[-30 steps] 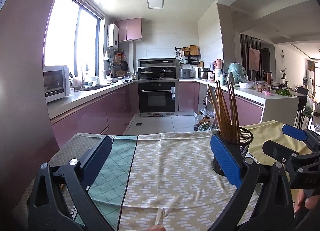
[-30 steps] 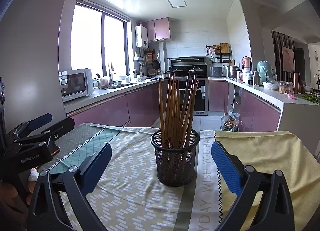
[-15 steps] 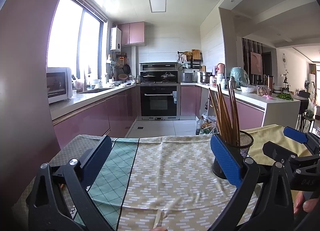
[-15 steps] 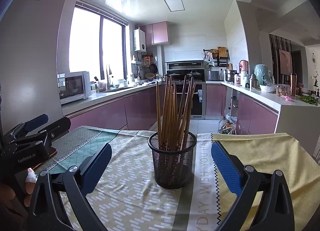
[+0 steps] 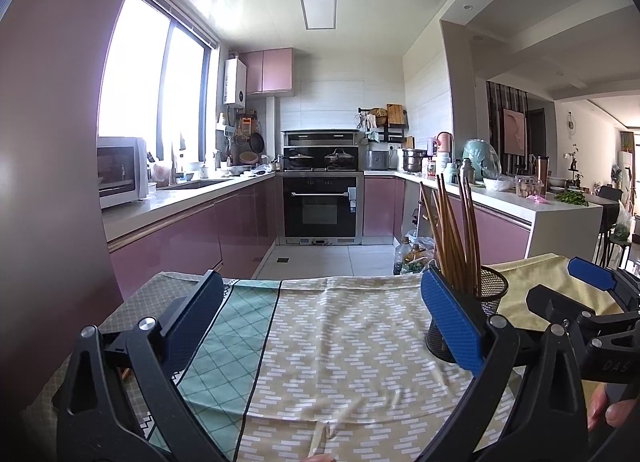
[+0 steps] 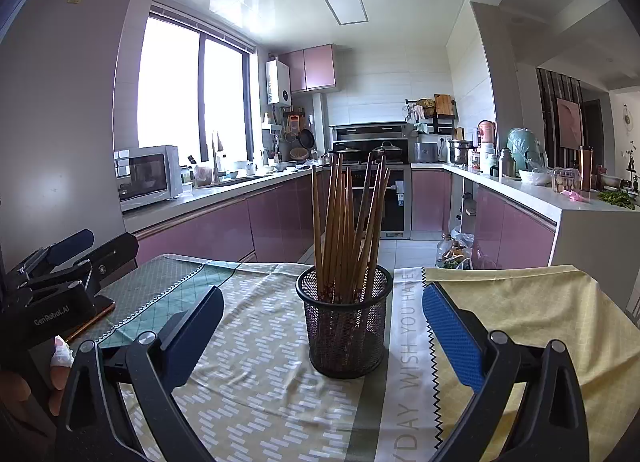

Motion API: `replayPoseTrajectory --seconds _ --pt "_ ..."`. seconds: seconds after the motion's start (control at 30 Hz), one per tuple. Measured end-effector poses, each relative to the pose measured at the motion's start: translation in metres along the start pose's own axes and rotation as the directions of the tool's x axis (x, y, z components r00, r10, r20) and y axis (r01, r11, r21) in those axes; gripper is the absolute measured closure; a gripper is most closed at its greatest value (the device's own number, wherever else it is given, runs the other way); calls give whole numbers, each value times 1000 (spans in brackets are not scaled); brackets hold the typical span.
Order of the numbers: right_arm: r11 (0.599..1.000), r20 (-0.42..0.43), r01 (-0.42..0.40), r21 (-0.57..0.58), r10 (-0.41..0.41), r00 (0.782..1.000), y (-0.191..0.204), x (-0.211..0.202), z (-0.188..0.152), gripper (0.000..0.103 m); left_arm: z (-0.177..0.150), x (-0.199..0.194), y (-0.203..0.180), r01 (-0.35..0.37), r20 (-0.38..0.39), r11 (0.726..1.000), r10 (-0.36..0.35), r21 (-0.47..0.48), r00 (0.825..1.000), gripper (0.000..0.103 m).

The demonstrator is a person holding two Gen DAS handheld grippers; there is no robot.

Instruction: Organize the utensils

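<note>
A black mesh cup full of several brown wooden chopsticks stands upright on the cloth-covered table. My right gripper is open and empty, its blue pads either side of the cup and a little short of it. My left gripper is open and empty over the patterned cloth; the cup shows behind its right pad. The right gripper also shows at the right edge of the left wrist view, and the left gripper at the left edge of the right wrist view.
The table carries a beige patterned cloth, a green checked cloth to the left and a yellow cloth to the right. A thin pale stick lies at the near edge. Pink kitchen cabinets and an oven stand beyond.
Both views have tilted upward slightly, so the table and cup sit lower in frame. Both grippers stay open and empty.
</note>
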State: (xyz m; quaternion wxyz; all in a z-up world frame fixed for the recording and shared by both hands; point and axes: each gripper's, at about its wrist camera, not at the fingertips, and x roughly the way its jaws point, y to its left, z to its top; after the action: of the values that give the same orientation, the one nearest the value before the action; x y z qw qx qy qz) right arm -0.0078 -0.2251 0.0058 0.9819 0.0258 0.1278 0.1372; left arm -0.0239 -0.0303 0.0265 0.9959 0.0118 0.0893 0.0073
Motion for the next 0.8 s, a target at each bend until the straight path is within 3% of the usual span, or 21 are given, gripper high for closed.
replayPoseTrajectory --seconds 0.8 --pt "1000 4 3 4 -3 1000 4 1 4 7 2 -1 4 -12 4 1000 12 -13 1000 6"
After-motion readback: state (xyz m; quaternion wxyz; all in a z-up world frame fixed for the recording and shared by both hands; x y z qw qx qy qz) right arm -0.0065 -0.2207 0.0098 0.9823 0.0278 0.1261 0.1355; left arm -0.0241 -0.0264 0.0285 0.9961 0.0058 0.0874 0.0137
